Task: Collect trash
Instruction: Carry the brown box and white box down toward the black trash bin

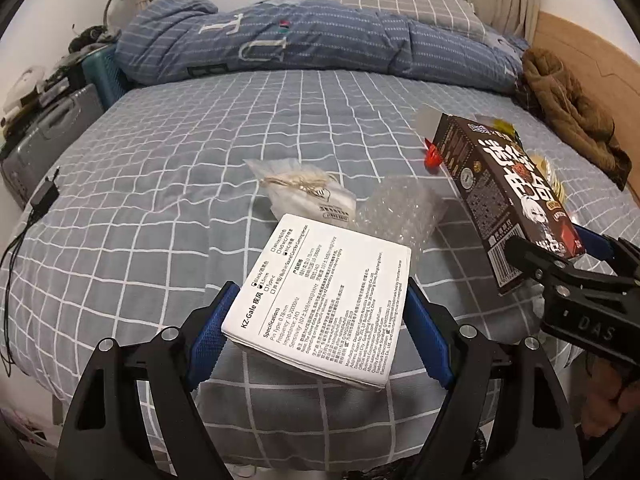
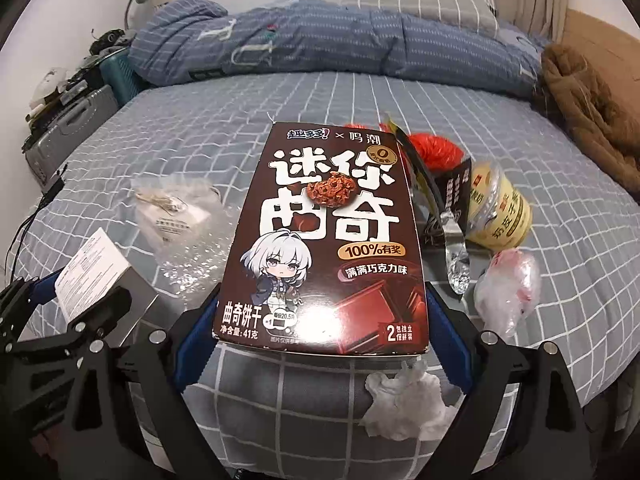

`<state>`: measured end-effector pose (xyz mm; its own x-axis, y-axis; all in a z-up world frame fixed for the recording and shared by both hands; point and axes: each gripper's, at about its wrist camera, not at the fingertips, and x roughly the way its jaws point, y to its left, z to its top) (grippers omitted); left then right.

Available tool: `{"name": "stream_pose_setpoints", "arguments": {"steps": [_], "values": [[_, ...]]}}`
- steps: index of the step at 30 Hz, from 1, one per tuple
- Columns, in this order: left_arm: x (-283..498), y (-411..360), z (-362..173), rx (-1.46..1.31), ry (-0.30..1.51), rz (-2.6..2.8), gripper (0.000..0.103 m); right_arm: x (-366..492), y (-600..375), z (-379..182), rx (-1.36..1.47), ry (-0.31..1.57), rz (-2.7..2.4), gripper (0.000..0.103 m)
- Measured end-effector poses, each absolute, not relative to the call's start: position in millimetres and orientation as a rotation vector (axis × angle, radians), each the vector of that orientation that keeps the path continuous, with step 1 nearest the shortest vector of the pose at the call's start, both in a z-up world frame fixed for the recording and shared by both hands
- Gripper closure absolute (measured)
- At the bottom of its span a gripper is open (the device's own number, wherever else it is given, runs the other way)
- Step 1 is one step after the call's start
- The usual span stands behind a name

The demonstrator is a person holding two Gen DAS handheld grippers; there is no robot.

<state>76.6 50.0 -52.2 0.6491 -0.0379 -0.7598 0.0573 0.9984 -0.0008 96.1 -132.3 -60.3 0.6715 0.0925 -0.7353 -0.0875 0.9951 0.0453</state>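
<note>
My left gripper (image 1: 320, 324) is shut on a white box (image 1: 324, 300) printed with specifications, its blue pads (image 1: 212, 328) pressing both sides, lifted above the bed. My right gripper (image 2: 320, 340) is shut on a brown cookie box (image 2: 328, 240), held flat above the sheet; the same cookie box (image 1: 508, 200) and right gripper (image 1: 560, 276) show at the right of the left wrist view. The white box (image 2: 92, 272) appears at the left in the right wrist view. On the sheet lie a bubble-wrap piece (image 1: 400, 208), a clear packet (image 1: 308, 192), crumpled tissue (image 2: 408, 404), a yellow cup (image 2: 500, 208), a red net (image 2: 436, 148), a foil wrapper (image 2: 452, 248) and a clear bag (image 2: 508, 292).
The bed has a grey checked sheet (image 1: 200, 152), a rolled blue quilt (image 1: 304, 40) and a pillow (image 1: 408, 0) at the far end. A brown garment (image 1: 572, 116) lies by the wooden headboard at right. Suitcases (image 1: 52, 132) stand at left; a black charger and cable (image 1: 44, 196) hang over the edge.
</note>
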Motion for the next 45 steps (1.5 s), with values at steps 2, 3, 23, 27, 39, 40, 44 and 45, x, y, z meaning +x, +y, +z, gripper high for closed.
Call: {"name": "stream_pose_setpoints", "arguments": {"steps": [2,3,23,27,39,40,44,45], "values": [[74.3,51.2,-48.5,0.022,0.854,-0.050,0.024,91.0,-131.7,-55.8,0.005,0.818,0.105,0.015],[72.6,51.3,-46.3,0.023,0.849,-0.049,0.024,89.5,-131.7,-54.1,0.004,0.814,0.107,0.015],[11.6,51.8,-18.2,-0.013,0.796,-0.036,0.024,20.9,-132.9,-20.9,-0.038,0.709,0.115,0.015],[-4.7,50.7,-13.7,-0.035,0.788,-0.038,0.024,3.4,-138.2,-19.0,-0.037,0.701,0.104,0.015],[-56.9,40.4,-20.2,-0.057,0.802,-0.042,0.024,-50.1,-155.0,-21.8,-0.024,0.677,0.072,0.015],[-61.3,39.3,-21.5,-0.057,0.805,-0.044,0.024,-54.5,-156.1,-23.4,-0.023,0.680,0.071,0.015],[-75.0,38.6,-28.7,-0.036,0.812,-0.028,0.024,-70.8,-158.8,-33.0,-0.031,0.701,0.069,0.015],[-78.4,39.7,-31.5,-0.040,0.816,-0.026,0.024,-77.4,-159.2,-37.0,-0.032,0.707,0.073,0.015]]}}
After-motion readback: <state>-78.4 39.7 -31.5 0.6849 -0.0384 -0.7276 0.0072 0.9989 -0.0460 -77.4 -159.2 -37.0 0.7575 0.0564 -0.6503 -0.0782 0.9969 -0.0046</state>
